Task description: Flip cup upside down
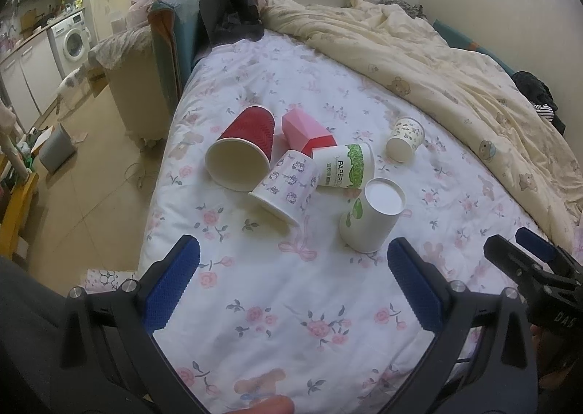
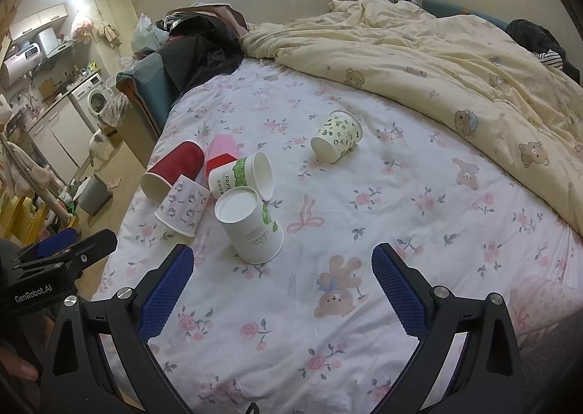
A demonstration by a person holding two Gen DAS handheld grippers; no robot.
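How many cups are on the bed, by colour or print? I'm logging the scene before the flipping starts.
Red ribbed cup: 1
Pink faceted cup: 1
White cups with green print: 2
White cup with purple print: 1
Cream cup with dark speckles: 1
Total: 6 cups

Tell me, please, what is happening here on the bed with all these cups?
A person holds a hand-held gripper in each hand over a flowered bed. The left hand-held gripper and the right hand-held gripper are both open and hold nothing. One white cup with a green print already stands upside down. The red cup, the purple-patterned cup and the small cup lie on their sides.
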